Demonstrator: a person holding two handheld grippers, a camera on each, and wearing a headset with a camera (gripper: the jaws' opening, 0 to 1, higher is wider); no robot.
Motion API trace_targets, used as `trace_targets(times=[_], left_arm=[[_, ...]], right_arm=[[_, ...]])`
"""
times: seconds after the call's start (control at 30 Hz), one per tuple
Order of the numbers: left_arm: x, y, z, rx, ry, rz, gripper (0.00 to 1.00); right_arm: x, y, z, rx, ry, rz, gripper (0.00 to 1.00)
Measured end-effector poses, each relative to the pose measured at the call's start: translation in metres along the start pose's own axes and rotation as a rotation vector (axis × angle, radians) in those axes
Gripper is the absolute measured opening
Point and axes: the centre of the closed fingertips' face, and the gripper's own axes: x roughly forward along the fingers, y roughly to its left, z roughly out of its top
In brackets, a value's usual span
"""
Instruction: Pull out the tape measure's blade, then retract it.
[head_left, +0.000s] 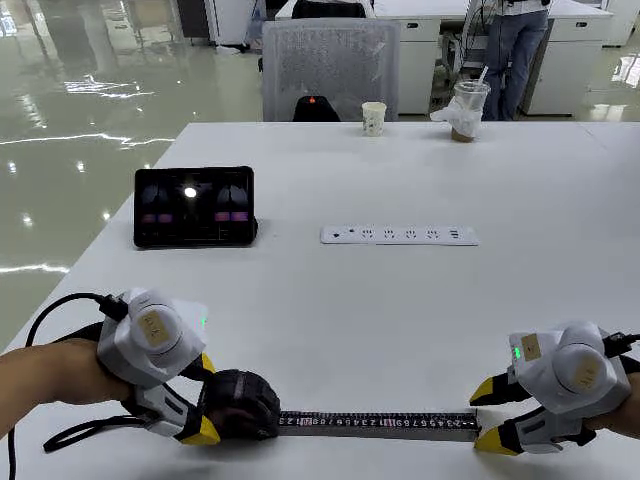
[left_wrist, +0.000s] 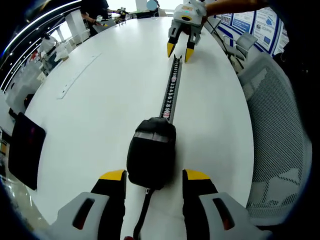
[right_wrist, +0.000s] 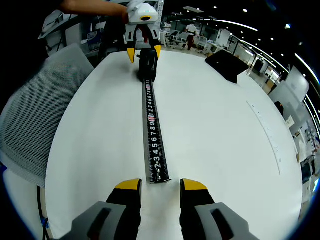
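The black tape measure case (head_left: 238, 404) lies on the white table near its front edge. Its blade (head_left: 378, 424) is pulled out flat to the right. My left gripper (left_wrist: 154, 176) is open, its yellow-tipped jaws standing on either side of the case's (left_wrist: 151, 152) rear end, with a small gap showing at one side. My right gripper (right_wrist: 160, 186) is open just behind the blade's end hook (right_wrist: 159, 179), which lies on the table in front of the fingertips, not between them. In the head view the left gripper (head_left: 205, 400) is at the bottom left and the right gripper (head_left: 487, 415) at the bottom right.
A dark tablet (head_left: 194, 206) stands at the left middle of the table (head_left: 400, 320), and a white power strip (head_left: 399, 235) lies at the centre. A paper cup (head_left: 373, 118) and a plastic cup (head_left: 468, 108) stand at the far edge. A mesh chair (head_left: 330, 70) stands behind.
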Motion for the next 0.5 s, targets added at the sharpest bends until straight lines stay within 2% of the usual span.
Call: trace_targets(times=[0.2,0.5], left_arm=[[-0.005,-0.002,-0.004,-0.039,-0.010,0.021,0.47],[-0.012,-0.008,-0.003,-0.119,-0.061,0.061,0.58]], right_arm=[[-0.006,0.000,-0.002,0.023,-0.009,-0.024,0.32],[-0.017,0.002,0.000,0.073,-0.040,-0.068,0.40]])
